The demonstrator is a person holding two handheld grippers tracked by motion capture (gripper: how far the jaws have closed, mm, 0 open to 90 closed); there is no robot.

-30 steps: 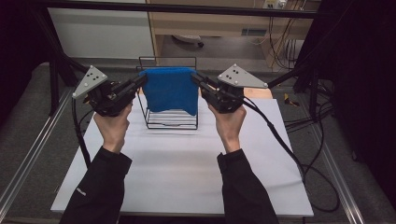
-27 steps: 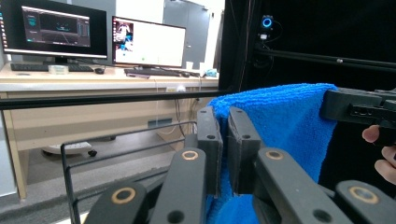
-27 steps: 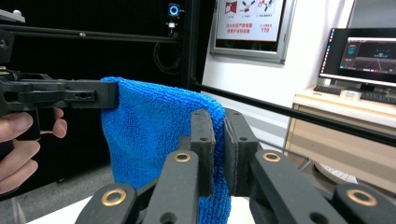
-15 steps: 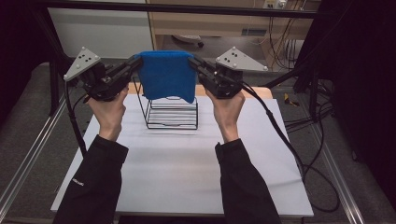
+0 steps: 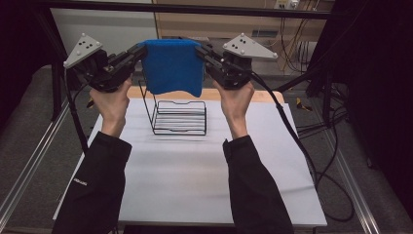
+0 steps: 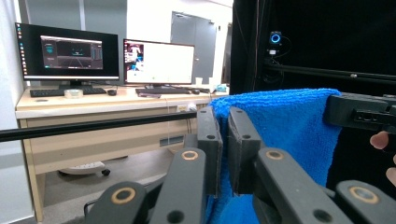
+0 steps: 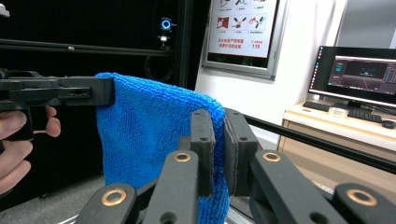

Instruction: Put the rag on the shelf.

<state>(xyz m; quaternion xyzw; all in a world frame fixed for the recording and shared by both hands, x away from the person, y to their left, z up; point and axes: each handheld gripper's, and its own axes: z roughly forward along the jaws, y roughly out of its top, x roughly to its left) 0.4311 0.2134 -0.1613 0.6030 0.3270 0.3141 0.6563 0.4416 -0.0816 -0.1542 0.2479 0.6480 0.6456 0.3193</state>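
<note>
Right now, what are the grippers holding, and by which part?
Both hold the blue cloth: left gripper shut on its top left corner, right gripper on its top right corner.

Blue cloth (image 5: 173, 66) (folded), hanging above rack (image 5: 178, 117)

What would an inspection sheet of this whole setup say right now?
Surface: white table, bare at the front.
Job's things: blue cloth hangs stretched in the air above a black wire rack.
Clutter: nothing seen.
Grippers: left gripper and right gripper each shut on an upper corner of the cloth.
Cables: black cable trails off the table's right side.
Surroundings: desk with monitors; wall poster.
</note>
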